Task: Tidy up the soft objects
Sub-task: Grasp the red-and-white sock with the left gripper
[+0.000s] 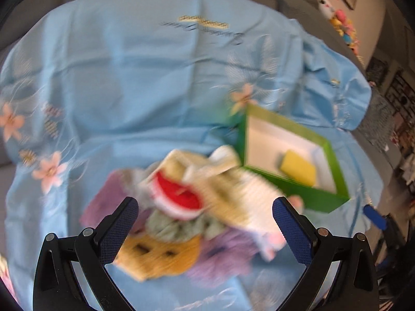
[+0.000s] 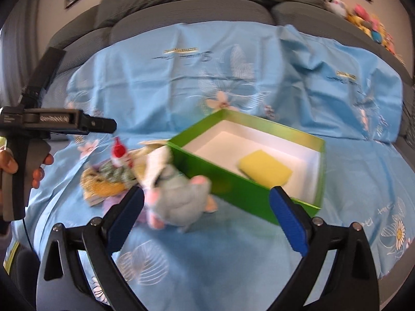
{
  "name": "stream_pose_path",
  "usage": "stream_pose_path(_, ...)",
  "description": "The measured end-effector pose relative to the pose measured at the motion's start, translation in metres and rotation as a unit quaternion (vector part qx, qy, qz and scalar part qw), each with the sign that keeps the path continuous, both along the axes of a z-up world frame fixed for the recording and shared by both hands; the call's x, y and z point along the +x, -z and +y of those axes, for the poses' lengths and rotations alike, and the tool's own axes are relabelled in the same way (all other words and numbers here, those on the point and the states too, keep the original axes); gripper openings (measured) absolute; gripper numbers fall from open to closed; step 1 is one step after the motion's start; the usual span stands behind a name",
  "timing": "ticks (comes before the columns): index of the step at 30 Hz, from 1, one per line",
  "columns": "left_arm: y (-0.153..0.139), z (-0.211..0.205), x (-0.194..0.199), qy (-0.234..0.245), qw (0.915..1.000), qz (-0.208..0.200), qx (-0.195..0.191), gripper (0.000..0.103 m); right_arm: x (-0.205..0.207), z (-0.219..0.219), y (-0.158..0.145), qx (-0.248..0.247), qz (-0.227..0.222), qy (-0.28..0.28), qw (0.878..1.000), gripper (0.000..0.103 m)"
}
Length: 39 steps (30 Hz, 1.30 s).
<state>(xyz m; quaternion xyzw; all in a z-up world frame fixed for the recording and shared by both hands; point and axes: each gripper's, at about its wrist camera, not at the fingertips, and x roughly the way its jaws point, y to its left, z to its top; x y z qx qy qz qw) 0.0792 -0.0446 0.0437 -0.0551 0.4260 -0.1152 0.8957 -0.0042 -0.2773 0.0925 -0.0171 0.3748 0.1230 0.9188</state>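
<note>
A green box (image 1: 319,197) (image 2: 207,167) with a white inside holds a yellow sponge (image 1: 298,171) (image 2: 264,169). A pile of soft toys and cloths lies left of it on the blue sheet: a red and white piece (image 1: 179,197) (image 2: 119,153), a yellow knitted piece (image 1: 160,256) (image 2: 101,188), purple fluff (image 1: 225,256) and a white striped cloth (image 1: 246,197). A grey plush mouse (image 2: 179,202) lies by the box's near wall. My left gripper (image 1: 205,228) is open over the pile. My right gripper (image 2: 206,217) is open over the mouse.
A light blue flowered sheet (image 1: 129,77) (image 2: 181,77) covers a grey sofa (image 2: 233,7). More plush toys (image 2: 363,18) (image 1: 337,18) sit at the sofa's far right. The left gripper's handle, in a hand (image 2: 23,140), shows at the left of the right wrist view.
</note>
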Motion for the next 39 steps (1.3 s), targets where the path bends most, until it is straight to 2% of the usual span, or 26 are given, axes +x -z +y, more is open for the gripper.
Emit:
stream_pose_path(4, 0.016, 0.039, -0.018, -0.024, 0.9994, 0.010, -0.022, 0.103, -0.008, 0.027, -0.001, -0.012, 0.001, -0.043, 0.999, 0.097)
stream_pose_path(10, 0.036, 0.073, -0.032, -0.049, 0.9972, 0.017, -0.054, 0.103, -0.015, 0.069, 0.001, -0.030, 0.001, -0.111, 0.993, 0.097)
stream_pose_path(16, 0.046, 0.082, -0.030, -0.030, 0.9966, 0.006, -0.077, 0.103, 0.001, 0.107, 0.009, -0.031, 0.004, -0.154, 0.988, 0.096)
stream_pose_path(20, 0.046, 0.088, -0.018, -0.014, 0.9941, -0.003, -0.108, 0.103, 0.019, 0.130, 0.013, -0.029, -0.001, -0.172, 0.985, 0.094)
stream_pose_path(29, 0.056, 0.087, 0.033, 0.021, 0.9886, 0.021, -0.147, 0.103, 0.077, 0.152, 0.042, -0.026, 0.035, -0.174, 0.984, 0.071)
stream_pose_path(35, 0.068, 0.076, 0.058, 0.051, 0.9832, 0.043, -0.170, 0.102, 0.099, 0.163, 0.060, -0.034, 0.057, -0.183, 0.981, 0.056)
stream_pose_path(37, 0.071, 0.073, 0.063, 0.056, 0.9819, 0.048, -0.175, 0.098, 0.104, 0.164, 0.064, -0.034, 0.064, -0.181, 0.981, 0.053)
stream_pose_path(39, 0.075, 0.072, 0.067, 0.059, 0.9796, 0.054, -0.184, 0.088, 0.108, 0.163, 0.069, -0.031, 0.071, -0.178, 0.981, 0.050)
